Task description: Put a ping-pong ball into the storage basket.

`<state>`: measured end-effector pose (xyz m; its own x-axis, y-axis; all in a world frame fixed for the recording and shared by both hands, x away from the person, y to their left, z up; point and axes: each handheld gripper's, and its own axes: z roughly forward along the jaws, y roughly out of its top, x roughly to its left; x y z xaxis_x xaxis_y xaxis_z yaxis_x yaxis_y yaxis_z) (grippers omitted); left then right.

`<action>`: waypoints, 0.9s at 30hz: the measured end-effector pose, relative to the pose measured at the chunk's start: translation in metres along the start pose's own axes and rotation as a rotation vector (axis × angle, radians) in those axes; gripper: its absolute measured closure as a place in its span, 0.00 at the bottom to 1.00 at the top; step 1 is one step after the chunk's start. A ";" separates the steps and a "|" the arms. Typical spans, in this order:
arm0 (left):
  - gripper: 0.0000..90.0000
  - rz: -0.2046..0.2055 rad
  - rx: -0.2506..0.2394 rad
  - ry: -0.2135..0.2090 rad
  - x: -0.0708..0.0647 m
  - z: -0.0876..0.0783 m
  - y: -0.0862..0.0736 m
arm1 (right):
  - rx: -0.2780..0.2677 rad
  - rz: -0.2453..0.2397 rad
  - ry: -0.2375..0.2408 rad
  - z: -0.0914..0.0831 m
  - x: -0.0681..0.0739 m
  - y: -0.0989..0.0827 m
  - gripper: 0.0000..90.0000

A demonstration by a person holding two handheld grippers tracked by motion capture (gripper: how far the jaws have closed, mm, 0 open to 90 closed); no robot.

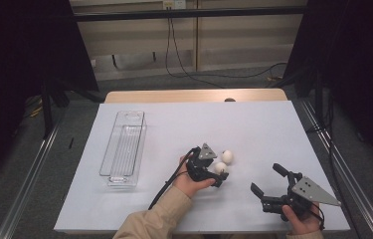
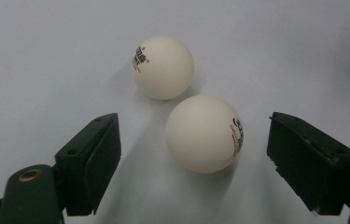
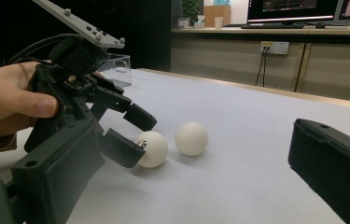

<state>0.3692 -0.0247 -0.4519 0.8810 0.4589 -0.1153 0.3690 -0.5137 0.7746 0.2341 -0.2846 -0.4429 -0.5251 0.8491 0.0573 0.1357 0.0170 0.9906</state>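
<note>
While the nearer ball (image 2: 204, 134) lies on the white table (image 1: 253, 129) between the jaws of the left hand-held gripper (image 1: 216, 175), it is not yet pinched: the pads stand part open on either side with gaps showing. Just beyond it, almost touching, sits the second ball (image 2: 163, 67). A skewed closure could flick the light ball away or knock its neighbour rolling across the table. Well to the left stands the clear tray (image 1: 124, 149). Off to the right, the right hand-held gripper (image 1: 267, 183) rests with jaws wide and nothing between them.
</note>
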 end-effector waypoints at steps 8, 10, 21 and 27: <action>0.29 -0.007 0.014 -0.012 -0.002 0.004 0.000 | 0.001 0.000 0.001 0.000 0.000 0.000 0.01; 0.30 -0.008 0.019 -0.012 -0.001 0.005 0.000 | 0.001 0.000 0.001 0.000 0.000 0.000 0.02; 0.35 -0.033 0.026 -0.012 0.001 0.009 -0.001 | 0.001 0.000 0.000 0.000 0.000 0.000 0.02; 0.37 -0.027 0.038 -0.024 0.000 0.011 -0.001 | 0.001 0.000 0.001 0.000 0.000 0.000 0.02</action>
<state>0.3718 -0.0323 -0.4595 0.8774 0.4554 -0.1511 0.4030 -0.5284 0.7472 0.2342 -0.2846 -0.4429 -0.5256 0.8488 0.0573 0.1361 0.0174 0.9905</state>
